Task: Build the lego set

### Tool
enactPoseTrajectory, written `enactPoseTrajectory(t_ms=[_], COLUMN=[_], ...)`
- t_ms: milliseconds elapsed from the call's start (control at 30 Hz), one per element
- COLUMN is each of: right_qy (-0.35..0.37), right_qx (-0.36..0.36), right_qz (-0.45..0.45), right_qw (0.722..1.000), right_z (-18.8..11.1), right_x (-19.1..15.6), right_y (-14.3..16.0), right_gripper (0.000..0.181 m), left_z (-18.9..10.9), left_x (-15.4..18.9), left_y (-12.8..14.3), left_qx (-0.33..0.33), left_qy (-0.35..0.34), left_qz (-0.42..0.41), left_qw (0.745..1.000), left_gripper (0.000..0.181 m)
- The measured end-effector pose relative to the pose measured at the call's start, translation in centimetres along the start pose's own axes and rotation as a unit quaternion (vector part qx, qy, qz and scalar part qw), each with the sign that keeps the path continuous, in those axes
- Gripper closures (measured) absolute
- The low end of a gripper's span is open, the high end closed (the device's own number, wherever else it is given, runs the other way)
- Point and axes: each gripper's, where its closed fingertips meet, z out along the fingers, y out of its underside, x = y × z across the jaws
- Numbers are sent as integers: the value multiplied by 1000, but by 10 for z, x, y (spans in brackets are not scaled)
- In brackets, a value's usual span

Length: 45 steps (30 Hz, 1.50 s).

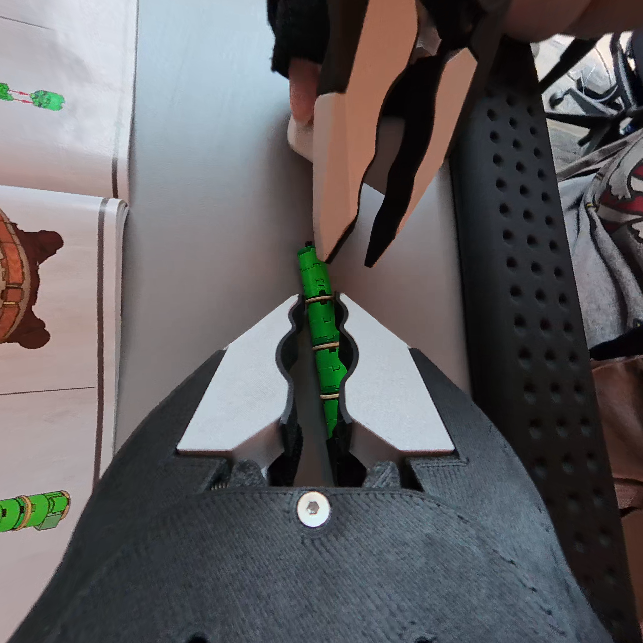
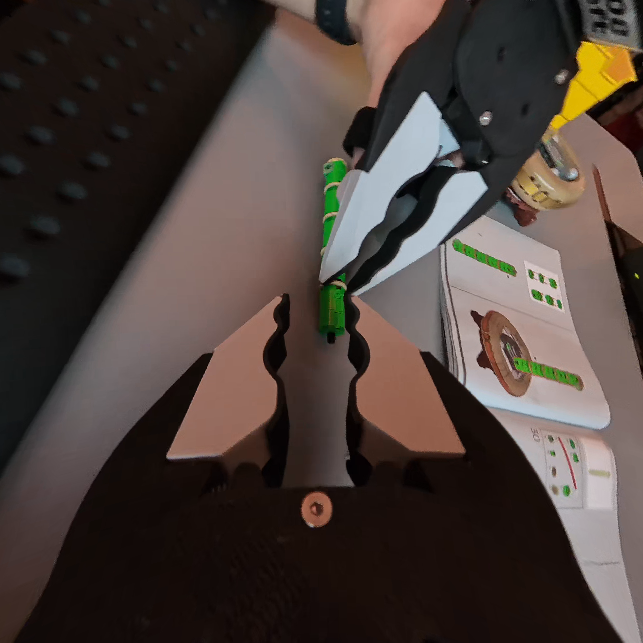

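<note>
Green lego rod | left gripper jaws clenched on it | right gripper jaws released, beside rod tip

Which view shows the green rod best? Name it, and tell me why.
The left wrist view: the green rod runs lengthwise between the left gripper's closed jaws, its segments and tan rings sharp. In the right wrist view the green rod is blurred and partly hidden behind the left gripper; only its ends show clearly.
</note>
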Motion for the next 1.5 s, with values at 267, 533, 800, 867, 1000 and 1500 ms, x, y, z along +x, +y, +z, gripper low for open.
enactPoseTrajectory(t_ms=[267, 533, 800, 867, 1000, 1500], right_qy=[0, -11, 2, 2, -3, 1], right_qx=[-36, -55, -45, -40, -32, -44], right_qz=[-37, -39, -32, -22, -5, 4], right_qw=[999, 998, 998, 999, 999, 999], right_z=[18, 18, 18, 18, 18, 12], right_x=[4, -1, 0, 0, 0, -2], right_y=[7, 6, 6, 7, 8, 14], right_gripper=[156, 163, 166, 166, 165, 165], left_z=[4, 7, 8, 7, 7, 7], left_x=[3, 9, 10, 10, 10, 13], left_y=[2, 3, 2, 2, 2, 3], left_qx=[-12, -17, -22, -17, -17, -16], left_qy=[10, 26, 19, 25, 33, 53], left_qz=[-6, 2, -2, -9, -18, -35], left_qw=[1000, 999, 1000, 1000, 999, 998], left_gripper=[165, 165, 165, 165, 165, 166])
